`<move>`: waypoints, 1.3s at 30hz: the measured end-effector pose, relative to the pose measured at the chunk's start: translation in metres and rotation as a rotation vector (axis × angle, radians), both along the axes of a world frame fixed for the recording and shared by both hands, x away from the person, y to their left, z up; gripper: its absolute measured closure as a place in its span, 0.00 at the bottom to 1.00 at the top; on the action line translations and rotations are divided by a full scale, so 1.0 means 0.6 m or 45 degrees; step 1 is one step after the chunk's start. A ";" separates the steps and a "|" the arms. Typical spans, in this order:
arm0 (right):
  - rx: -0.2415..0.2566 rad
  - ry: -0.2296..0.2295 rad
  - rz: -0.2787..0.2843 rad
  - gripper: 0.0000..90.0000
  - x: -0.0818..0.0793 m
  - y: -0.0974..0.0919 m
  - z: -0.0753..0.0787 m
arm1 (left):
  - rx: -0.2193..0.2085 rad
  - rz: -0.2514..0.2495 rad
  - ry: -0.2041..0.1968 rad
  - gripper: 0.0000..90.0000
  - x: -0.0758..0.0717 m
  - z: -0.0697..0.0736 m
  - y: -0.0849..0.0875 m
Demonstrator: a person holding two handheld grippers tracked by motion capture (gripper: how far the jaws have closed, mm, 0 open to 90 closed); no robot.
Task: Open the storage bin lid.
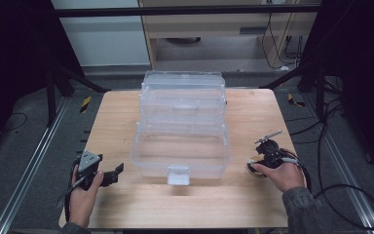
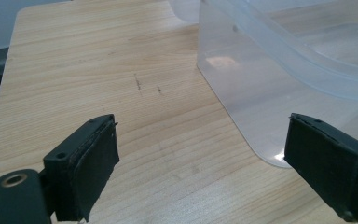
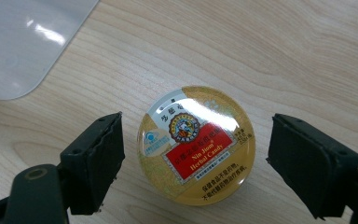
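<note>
Round candy tin (image 3: 196,144) between wide-open right gripper (image 3: 193,163) jaws, untouched — left gripper (image 2: 200,163) likewise agape beside clear plastic box (image 1: 180,141)

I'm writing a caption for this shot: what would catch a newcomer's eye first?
The big clear plastic box, opened out in stepped tiers, fills the middle of the wooden table. Next comes the round gold candy tin with its red label, lying flat on the table between the open jaws of the right gripper. The left gripper rests open beside the box's near left corner.
</note>
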State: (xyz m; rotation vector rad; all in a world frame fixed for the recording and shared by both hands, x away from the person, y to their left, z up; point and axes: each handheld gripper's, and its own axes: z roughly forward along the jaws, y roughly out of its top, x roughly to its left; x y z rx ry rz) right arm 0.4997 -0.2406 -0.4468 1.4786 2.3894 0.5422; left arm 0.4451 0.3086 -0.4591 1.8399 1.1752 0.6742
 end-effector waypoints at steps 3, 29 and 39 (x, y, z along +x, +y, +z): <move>-0.008 0.012 -0.009 0.19 0.003 0.000 -0.003 | 0.002 -0.004 0.002 0.10 0.000 0.000 0.000; -0.037 0.110 0.004 0.23 0.021 0.003 -0.030 | 0.028 -0.025 0.023 0.10 0.003 -0.005 -0.004; -0.061 0.118 0.005 0.22 0.023 0.002 -0.035 | 0.030 -0.028 0.029 0.10 0.003 -0.006 -0.006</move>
